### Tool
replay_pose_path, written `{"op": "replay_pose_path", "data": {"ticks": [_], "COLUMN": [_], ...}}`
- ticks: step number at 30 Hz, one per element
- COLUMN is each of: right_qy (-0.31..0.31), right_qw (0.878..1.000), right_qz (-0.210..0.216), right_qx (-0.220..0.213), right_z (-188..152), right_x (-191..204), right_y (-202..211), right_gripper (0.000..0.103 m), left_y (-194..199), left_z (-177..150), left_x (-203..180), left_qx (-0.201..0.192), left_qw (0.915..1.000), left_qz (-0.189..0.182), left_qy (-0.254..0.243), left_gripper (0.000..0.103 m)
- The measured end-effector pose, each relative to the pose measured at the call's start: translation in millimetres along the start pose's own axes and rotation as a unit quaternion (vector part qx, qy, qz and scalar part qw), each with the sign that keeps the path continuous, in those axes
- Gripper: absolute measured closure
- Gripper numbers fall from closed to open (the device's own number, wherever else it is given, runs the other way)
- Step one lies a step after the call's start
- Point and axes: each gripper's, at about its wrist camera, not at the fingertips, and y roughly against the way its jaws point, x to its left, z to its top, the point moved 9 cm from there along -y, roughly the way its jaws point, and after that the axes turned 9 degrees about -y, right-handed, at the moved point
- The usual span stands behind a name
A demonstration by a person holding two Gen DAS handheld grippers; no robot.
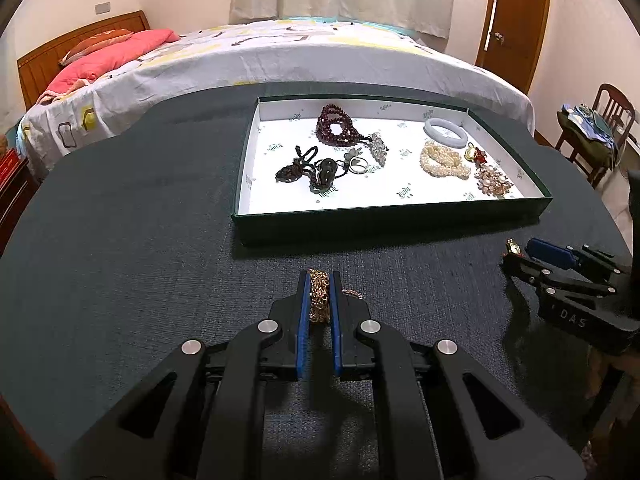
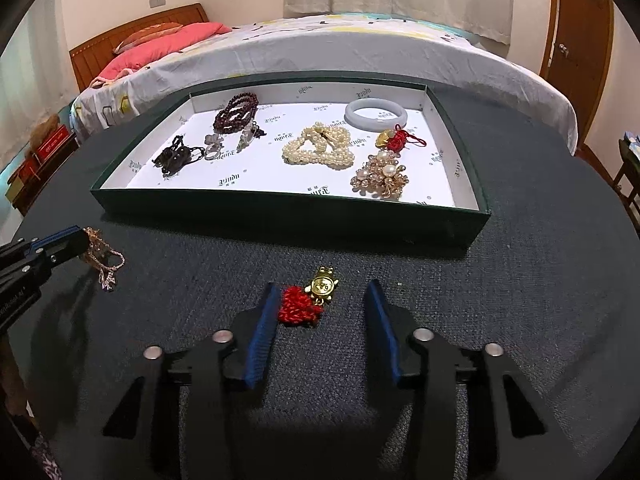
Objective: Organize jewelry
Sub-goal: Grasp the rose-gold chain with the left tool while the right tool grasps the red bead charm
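Observation:
A green tray (image 1: 384,216) (image 2: 280,210) with a white lining holds several pieces: dark red beads (image 1: 334,124), dark cord pieces (image 1: 308,170), a pale bangle (image 1: 446,130) (image 2: 376,114), pearls (image 2: 318,148), a gold brooch (image 2: 380,178). My left gripper (image 1: 319,280) is shut on a gold chain necklace (image 1: 319,296) on the cloth in front of the tray; the necklace also shows in the right wrist view (image 2: 102,258). My right gripper (image 2: 324,292) is open around a gold charm with a red knot (image 2: 308,300) that lies on the cloth.
The round table has a dark blue-green cloth (image 1: 120,240). A bed (image 1: 280,56) stands right behind it. A wooden chair (image 1: 600,128) with clothes stands at the right, a wooden door (image 1: 516,12) behind it.

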Motion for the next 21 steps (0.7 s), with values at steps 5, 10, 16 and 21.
{"op": "replay_pose_path", "data": {"ticks": [5, 10, 16, 21], "right_qy": [-0.004, -0.005, -0.007, -0.005], "right_qw": [1.0, 1.0, 1.0, 0.999], "right_qz": [0.008, 0.014, 0.02, 0.028], "right_qx": [0.002, -0.001, -0.016, -0.031], "right_z": [-2, -5, 2, 9], "right_x": [0, 2, 4, 9], "right_y": [2, 7, 19, 32], "right_gripper": [0.083, 0.087, 0.087, 0.088], "left_y": [1, 8, 16, 23], "left_z": [0, 5, 11, 17], "left_x": [1, 1, 1, 1], "left_qx": [-0.001, -0.008, -0.019, -0.029], "left_qw": [1.0, 1.0, 0.9998, 0.9996], "left_qz": [0.0, 0.0, -0.001, -0.001], "left_qy": [0.001, 0.002, 0.004, 0.004], "left_gripper": [0.094, 0.094, 0.094, 0.094]}}
